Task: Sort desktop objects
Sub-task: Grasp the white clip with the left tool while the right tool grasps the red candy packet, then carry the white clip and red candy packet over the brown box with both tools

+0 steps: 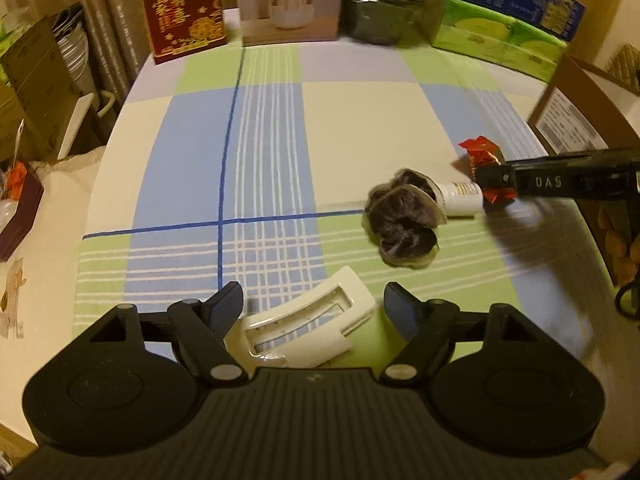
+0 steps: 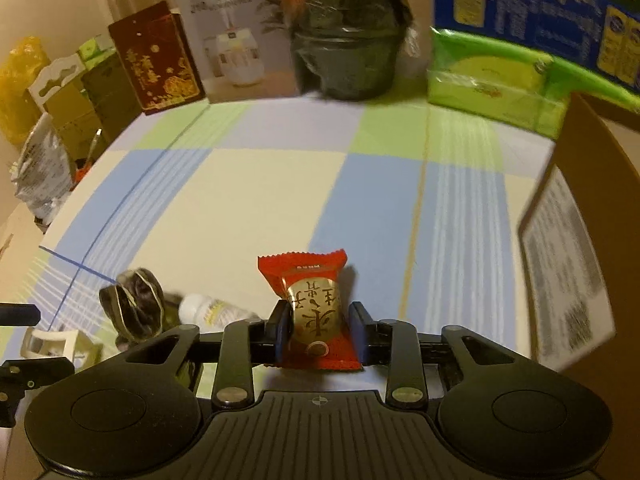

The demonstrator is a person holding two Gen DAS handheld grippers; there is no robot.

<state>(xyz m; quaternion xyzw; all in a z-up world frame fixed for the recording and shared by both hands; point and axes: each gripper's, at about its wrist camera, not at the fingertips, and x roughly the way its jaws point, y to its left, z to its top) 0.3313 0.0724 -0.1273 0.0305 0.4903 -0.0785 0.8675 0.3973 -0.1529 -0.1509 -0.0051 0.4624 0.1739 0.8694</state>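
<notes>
Checked tablecloth (image 1: 352,120) fills both views, boxes ranked along its far edge, a brown cardboard box (image 2: 592,240) standing at your right, likely the drop spot but its inside isn't visible. Your left gripper (image 1: 314,304) hangs over the white hair claw clip (image 1: 308,328), jaws spread wide either side of it, pads not touching, so nothing grasped there yet. Clip lies flat, long axis slanting from near-left up to far-right. Beyond it sits the dark scrunchie (image 1: 402,224), touching the small white bottle (image 1: 460,198), which lies on its side, long axis across the table. Your right gripper (image 2: 319,330) is clenched on the red candy packet (image 2: 314,308), pads pressing both sides of the gold middle; packet's long axis runs away from you, crimped end pointing to the far edge. Step in hand, as I judge it: picking the candy, first of the sort. Next move calls for lifting it clear and swinging right to the box; then close the left jaws across the clip's narrow width
</notes>
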